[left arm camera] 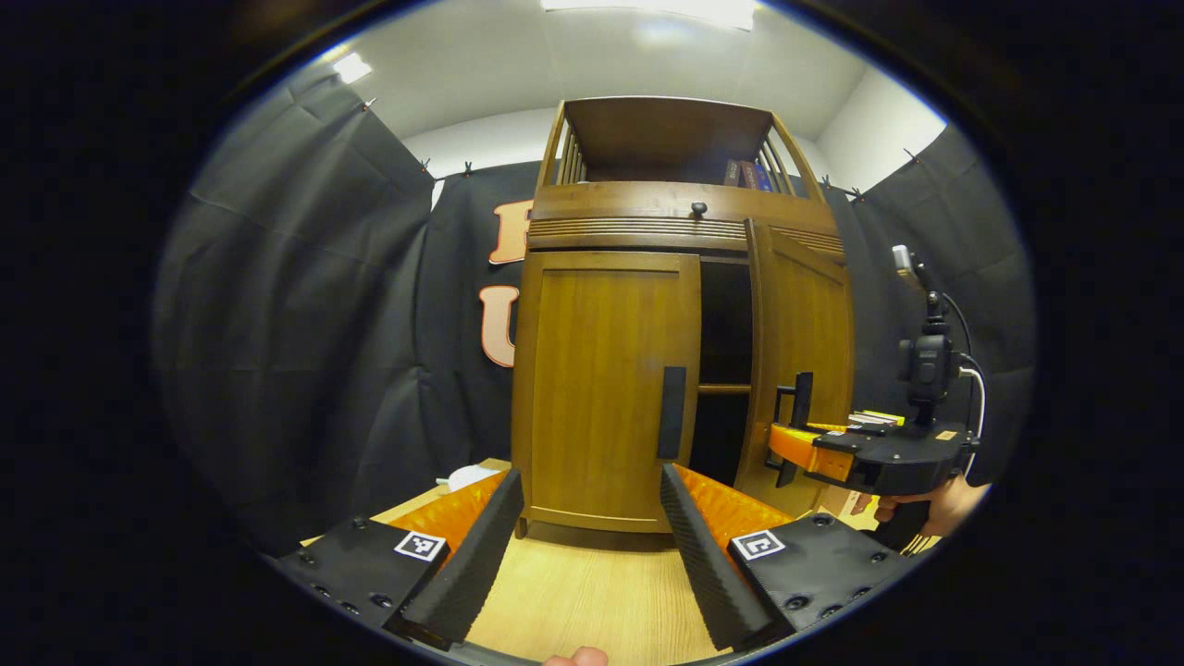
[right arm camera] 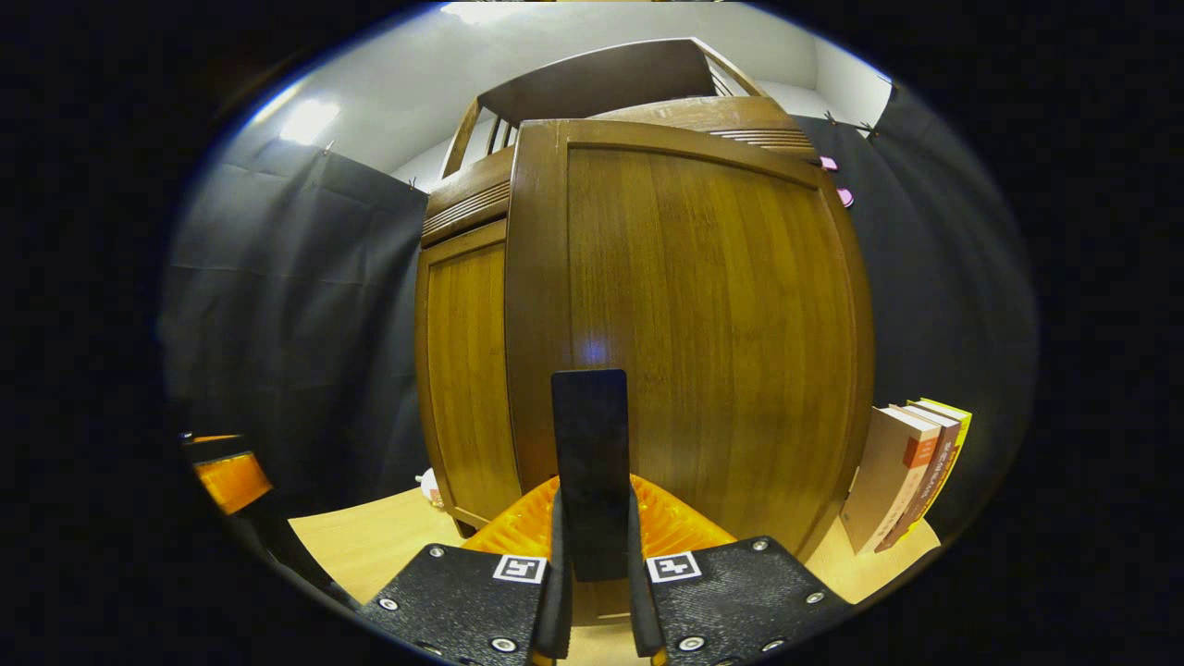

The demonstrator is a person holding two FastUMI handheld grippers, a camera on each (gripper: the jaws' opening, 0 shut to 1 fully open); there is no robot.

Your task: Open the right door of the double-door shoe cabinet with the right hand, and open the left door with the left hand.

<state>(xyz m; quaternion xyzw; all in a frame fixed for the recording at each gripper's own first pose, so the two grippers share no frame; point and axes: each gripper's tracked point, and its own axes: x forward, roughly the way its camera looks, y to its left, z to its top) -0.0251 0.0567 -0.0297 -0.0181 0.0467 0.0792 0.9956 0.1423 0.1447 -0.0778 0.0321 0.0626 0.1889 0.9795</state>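
Fingers of the right hand-held gripper (right arm camera: 594,592) clamp the right door's handle (right arm camera: 590,462) to swing it ajar, while the left hand-held gripper (left arm camera: 592,546) waits spread before the closed left door (left arm camera: 606,388) on the table (left arm camera: 592,592).

The shoe cabinet (left arm camera: 684,222) is brown wood, standing upright on a light wooden floor, with a railed shelf on top and a small dark knob on the band above its two doors. The left door (left arm camera: 606,388) is shut flat, its black upright handle (left arm camera: 672,413) near the inner edge. The right door (left arm camera: 800,370) is swung partly open, showing a dark gap and a shelf rail inside. Its black bar handle (right arm camera: 590,472) stands out from the panel (right arm camera: 703,342), close up in the right gripper view.
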